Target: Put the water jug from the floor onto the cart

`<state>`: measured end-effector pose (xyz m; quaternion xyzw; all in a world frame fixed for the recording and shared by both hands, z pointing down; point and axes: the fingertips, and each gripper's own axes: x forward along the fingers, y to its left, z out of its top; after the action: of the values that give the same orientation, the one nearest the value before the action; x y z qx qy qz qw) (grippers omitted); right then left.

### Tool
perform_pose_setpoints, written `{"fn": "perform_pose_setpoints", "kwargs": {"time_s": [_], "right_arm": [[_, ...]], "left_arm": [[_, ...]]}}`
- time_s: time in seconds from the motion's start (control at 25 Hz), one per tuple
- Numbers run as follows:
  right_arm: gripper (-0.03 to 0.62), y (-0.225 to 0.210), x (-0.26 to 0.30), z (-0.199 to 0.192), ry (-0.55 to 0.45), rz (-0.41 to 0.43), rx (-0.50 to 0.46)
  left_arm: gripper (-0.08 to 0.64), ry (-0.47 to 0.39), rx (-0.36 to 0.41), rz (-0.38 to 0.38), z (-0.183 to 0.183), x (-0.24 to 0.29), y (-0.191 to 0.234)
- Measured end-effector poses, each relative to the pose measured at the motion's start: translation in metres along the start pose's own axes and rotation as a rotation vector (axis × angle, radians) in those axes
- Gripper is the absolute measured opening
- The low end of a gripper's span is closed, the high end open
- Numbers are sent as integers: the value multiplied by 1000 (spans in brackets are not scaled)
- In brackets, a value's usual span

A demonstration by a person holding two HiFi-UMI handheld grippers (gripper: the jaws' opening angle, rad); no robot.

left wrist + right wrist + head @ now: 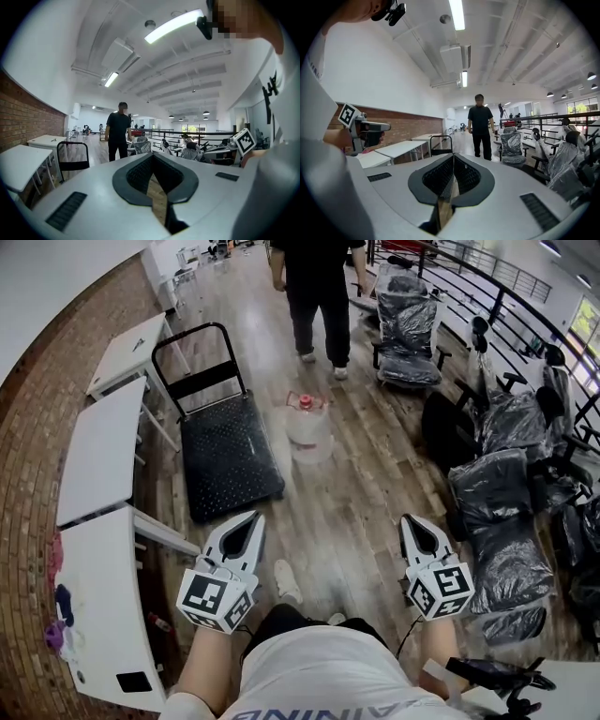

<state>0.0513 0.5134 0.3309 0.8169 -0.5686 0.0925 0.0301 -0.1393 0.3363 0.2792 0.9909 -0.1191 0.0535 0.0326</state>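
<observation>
The clear water jug with a red cap stands upright on the wooden floor, just right of the black platform cart. The cart's upright handle is at its far end. My left gripper and right gripper are held low in front of me, well short of the jug, both shut and empty. In the left gripper view the left gripper points level down the room. In the right gripper view the right gripper does the same. The jug shows in neither gripper view.
A person in black stands beyond the jug. White tables line the brick wall on the left. Plastic-wrapped chairs crowd the right, by a railing. The cart handle also shows at left.
</observation>
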Motion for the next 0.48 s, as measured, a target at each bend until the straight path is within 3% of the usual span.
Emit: {"fn": "perform_pose_setpoints", "kwargs": {"time_s": [0.16,0.48], "right_arm": [[6,-9,23,7,2,-25,-10],[6,2,113,28,13,11,-34]], "left_arm": [[0,-12,-15,-5,1,24,24],[0,-2,-70,9,-6,69,98]]}}
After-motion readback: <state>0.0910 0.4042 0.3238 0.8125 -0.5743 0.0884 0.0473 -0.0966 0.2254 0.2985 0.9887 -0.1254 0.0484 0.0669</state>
